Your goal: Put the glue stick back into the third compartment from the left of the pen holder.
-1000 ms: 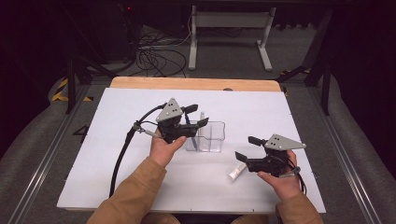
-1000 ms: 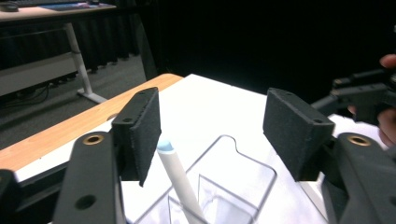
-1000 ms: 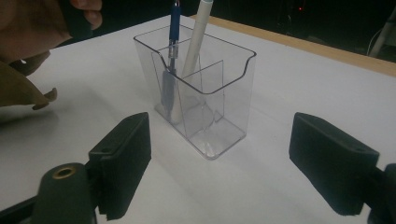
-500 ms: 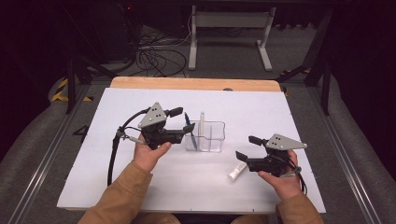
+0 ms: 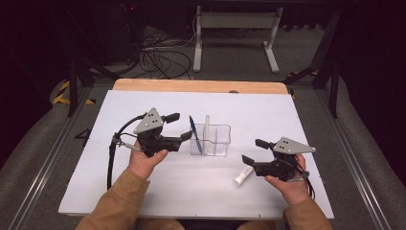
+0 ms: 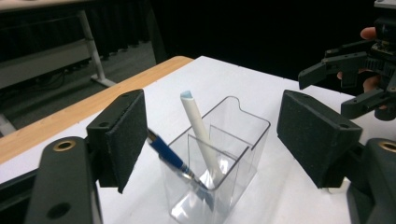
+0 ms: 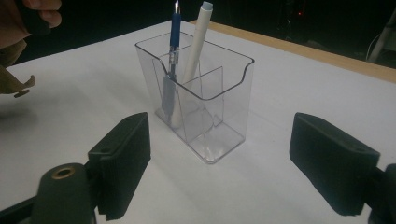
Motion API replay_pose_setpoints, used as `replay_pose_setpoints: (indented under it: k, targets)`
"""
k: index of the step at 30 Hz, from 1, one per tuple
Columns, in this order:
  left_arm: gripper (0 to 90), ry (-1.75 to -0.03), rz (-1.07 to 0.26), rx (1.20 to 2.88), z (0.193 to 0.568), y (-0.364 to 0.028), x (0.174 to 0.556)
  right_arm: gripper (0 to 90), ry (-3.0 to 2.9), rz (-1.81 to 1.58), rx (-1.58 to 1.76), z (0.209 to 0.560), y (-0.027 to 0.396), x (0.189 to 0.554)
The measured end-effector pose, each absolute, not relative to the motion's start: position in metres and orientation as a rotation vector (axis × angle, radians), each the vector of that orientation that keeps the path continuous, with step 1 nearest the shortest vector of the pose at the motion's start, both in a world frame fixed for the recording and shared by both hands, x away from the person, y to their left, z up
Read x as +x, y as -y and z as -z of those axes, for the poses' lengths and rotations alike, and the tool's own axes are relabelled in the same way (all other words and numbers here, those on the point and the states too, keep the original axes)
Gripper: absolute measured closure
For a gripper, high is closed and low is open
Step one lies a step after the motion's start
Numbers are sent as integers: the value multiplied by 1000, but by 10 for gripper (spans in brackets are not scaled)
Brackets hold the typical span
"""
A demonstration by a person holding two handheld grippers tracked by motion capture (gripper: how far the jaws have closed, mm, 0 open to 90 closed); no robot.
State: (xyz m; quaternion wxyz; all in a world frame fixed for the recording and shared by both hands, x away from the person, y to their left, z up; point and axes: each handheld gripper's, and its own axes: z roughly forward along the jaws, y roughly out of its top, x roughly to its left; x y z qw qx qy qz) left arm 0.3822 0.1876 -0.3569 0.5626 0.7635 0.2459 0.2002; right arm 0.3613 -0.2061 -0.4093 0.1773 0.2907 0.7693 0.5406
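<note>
A clear plastic holder [image 5: 218,143] with compartments stands mid-table. A blue pen [image 5: 194,132] and a white pen [image 5: 207,125] lean in its left end. My left gripper [image 5: 179,127] hovers just left of the holder and is open. Its jaws have just been opening, with nothing pressed between them. In the left gripper view the holder [image 6: 243,135], the blue pen [image 6: 166,156] and the white pen [image 6: 198,126] stand just ahead of the jaws. My right gripper [image 5: 253,151] is open to the right of the holder, above a short white tube [image 5: 242,176] lying on the mat.
The white mat [image 5: 143,191] covers the table, with a wooden edge [image 5: 191,85] at the back. The left gripper's black cable [image 5: 112,153] loops down on the left. Dark floor, cables and a metal stand [image 5: 234,28] lie beyond.
My left gripper has drawn back to the left, away from the holder, and its jaws have spread. The blue pen stays leaning in the holder. The right gripper has kept still.
</note>
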Motion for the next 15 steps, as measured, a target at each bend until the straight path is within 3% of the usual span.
replay_pose_setpoints:
  k: [15]
  targets:
    - [175,-633,-493,1776,359,-224,361,212,-2171,-1532,795,405,205,361]
